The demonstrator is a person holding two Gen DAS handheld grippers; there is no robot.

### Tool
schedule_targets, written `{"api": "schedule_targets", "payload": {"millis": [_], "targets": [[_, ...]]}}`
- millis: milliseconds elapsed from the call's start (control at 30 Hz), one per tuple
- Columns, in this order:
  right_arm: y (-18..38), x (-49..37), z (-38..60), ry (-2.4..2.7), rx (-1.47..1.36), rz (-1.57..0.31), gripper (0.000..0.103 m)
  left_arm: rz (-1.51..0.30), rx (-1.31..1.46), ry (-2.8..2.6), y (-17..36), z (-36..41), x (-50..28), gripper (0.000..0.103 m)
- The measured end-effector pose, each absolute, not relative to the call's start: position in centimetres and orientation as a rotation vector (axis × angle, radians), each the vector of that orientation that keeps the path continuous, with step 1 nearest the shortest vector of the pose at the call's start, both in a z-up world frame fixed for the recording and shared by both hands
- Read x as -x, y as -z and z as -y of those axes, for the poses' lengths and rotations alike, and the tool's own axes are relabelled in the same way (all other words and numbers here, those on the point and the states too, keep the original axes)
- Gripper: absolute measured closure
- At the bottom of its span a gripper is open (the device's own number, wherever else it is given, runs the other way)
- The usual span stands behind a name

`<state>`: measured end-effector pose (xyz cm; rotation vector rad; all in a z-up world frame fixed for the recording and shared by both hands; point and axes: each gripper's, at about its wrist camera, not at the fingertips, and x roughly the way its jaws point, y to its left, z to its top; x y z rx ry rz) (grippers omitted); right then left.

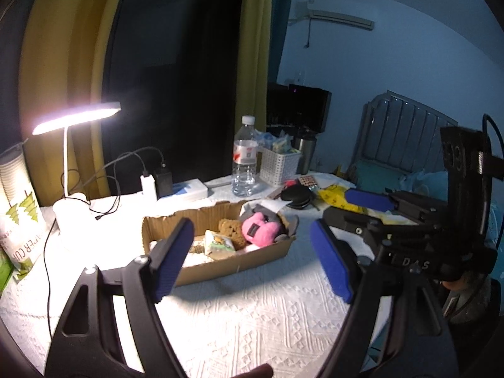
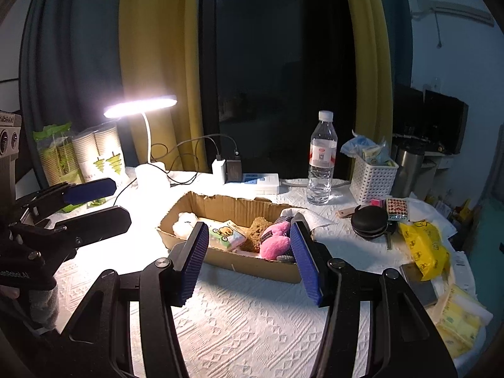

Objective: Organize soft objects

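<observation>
A shallow corrugated cardboard box [image 2: 233,260] with torn edges is sitting on the embossed white tablecloth [image 2: 252,324]. Lying inside it are a fuzzy pink plush toy [image 2: 275,241], a nubbly brown plush bear [image 2: 256,233], a glossy tissue packet [image 2: 228,234] and a white fluffy ball [image 2: 184,223] (partly hidden by the wall). The left gripper [image 1: 252,260] is hovering released, its ribbed blue pads [image 1: 171,263] gripping nothing. The right gripper [image 2: 252,260] is likewise hanging unclenched and empty, short of the box.
</observation>
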<state>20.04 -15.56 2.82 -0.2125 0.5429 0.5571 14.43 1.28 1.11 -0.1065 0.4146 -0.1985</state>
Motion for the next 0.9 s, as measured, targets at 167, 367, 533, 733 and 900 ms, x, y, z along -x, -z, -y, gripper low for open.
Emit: {"api": "schedule_targets", "payload": {"millis": [167,367,533,733,900], "targets": [[-3.8,-18.2,15.5,-0.558,0.218,-0.513,0.046,-0.395,0.094,0.177,-2.1,-1.2,-12.6,0.025],[-5.3,-16.0,15.7,-0.559,0.220,-0.477,0.045,-0.352,0.087,0.141,-3.4,-1.1,-10.7,0.025],[-6.8,-14.0,16.3,-0.553,0.212,-0.452,0.033,-0.321,0.079,0.102,-4.3,-0.8,-8.9,0.009],[-8.3,-12.0,17.0,-0.520,0.200,-0.421,0.032,-0.262,0.054,-0.001,-6.0,-0.7,-6.0,0.008],[-9.5,-10.0,17.3,-0.504,0.201,-0.386,0.032,-0.213,0.060,-0.026,-7.0,-1.0,-3.7,0.007]]}}
